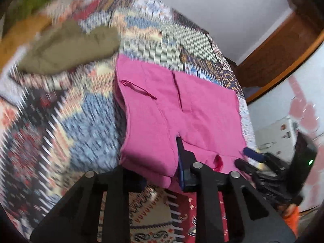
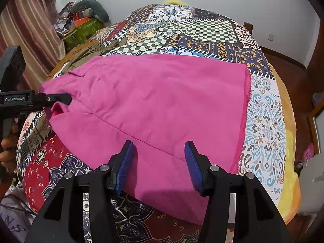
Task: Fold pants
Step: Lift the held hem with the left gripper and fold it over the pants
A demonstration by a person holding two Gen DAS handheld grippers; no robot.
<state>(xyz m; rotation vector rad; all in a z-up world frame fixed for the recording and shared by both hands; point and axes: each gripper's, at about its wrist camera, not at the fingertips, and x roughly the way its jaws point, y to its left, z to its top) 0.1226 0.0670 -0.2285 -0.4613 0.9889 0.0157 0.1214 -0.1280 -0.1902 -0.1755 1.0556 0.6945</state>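
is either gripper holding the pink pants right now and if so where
The left gripper pinches the pink pants at a bunched fold on their left edge. The right gripper is open above them, holding nothing.

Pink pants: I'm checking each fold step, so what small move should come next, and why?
Probably close the right gripper on the near edge of the pink pants. Its blue pads stand apart over the cloth, gripping nothing, while the left gripper already pinches the fabric at the other side. With both sides held, the pants could be lifted and folded over on the patterned bedspread.
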